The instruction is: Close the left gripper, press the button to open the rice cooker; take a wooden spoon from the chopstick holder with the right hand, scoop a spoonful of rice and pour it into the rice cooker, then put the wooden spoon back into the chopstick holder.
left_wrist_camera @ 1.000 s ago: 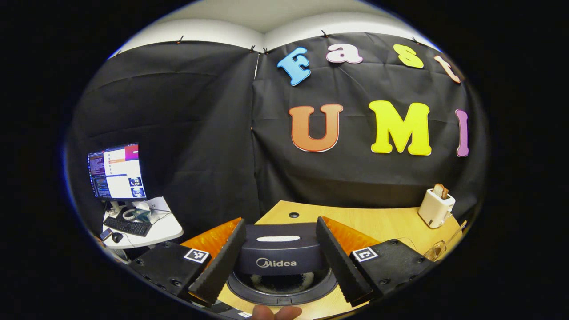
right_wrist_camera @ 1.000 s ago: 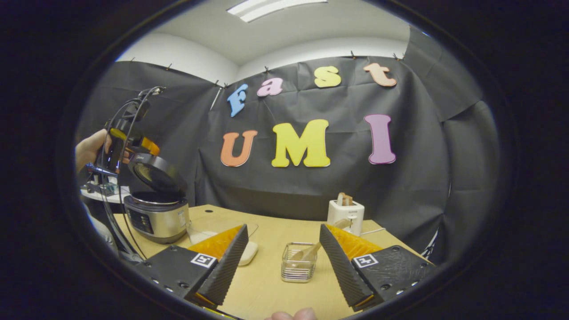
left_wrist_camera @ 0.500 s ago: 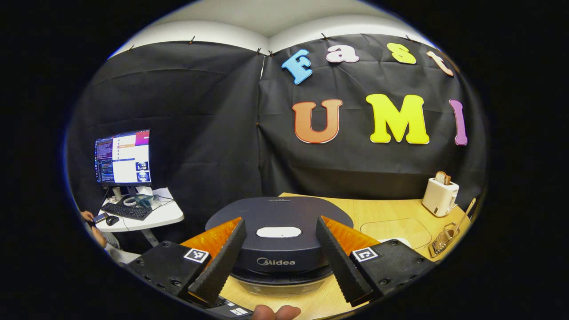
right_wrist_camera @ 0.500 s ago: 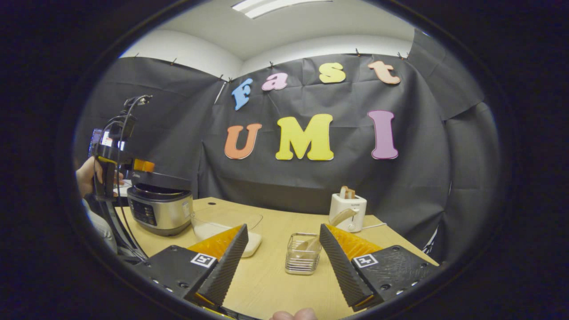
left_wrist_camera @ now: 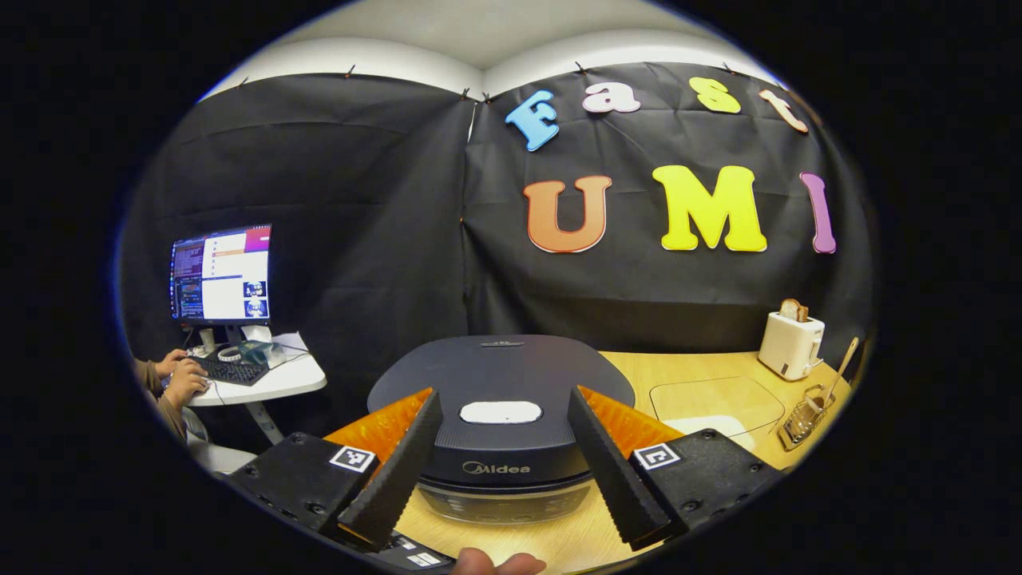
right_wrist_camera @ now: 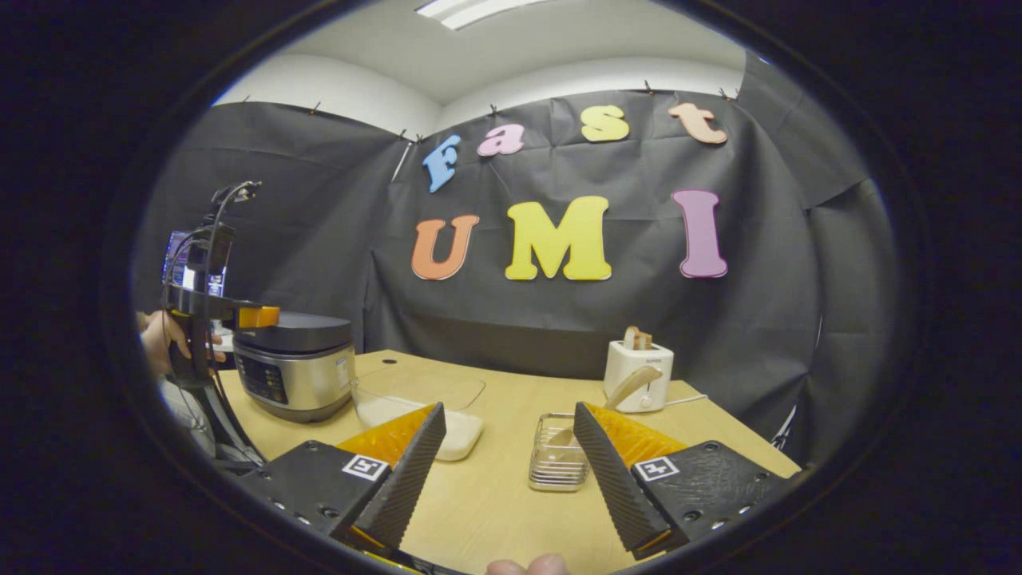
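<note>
Hovering over the front of the rice cooker (left_wrist_camera: 501,383), the left gripper (left_wrist_camera: 503,455) has its fingers spread wide, one to each side of the cooker's lid, grasping nothing. The lid lies flat and closed, and its pale oval button (left_wrist_camera: 501,412) sits between the two fingers, untouched. The cooker stands at the desk's (left_wrist_camera: 703,383) near left corner. In the right gripper view the same cooker (right_wrist_camera: 294,369) appears at the left edge of the desk (right_wrist_camera: 495,495), lid down, with the left gripper (right_wrist_camera: 255,316) level with the lid and a hand (right_wrist_camera: 164,339) wrapped around its handle.

The right gripper (right_wrist_camera: 503,463) is released too, fingers wide apart above the near edge of the desk and holding nothing. Between its fingers, farther along the desk, stands the wire chopstick holder (right_wrist_camera: 559,463), with the wooden spoon (right_wrist_camera: 631,385) leaning out of it toward the right. A clear container of rice (right_wrist_camera: 423,411) lies just beside the cooker, between it and the holder. A white toaster (right_wrist_camera: 637,375) with a slice of bread stands at the far edge of the desk, behind the holder.

Off the desk to the left, a side table (left_wrist_camera: 271,382) carries a lit monitor (left_wrist_camera: 221,273) and a keyboard (left_wrist_camera: 231,370), where a person's hands (left_wrist_camera: 180,375) rest.
</note>
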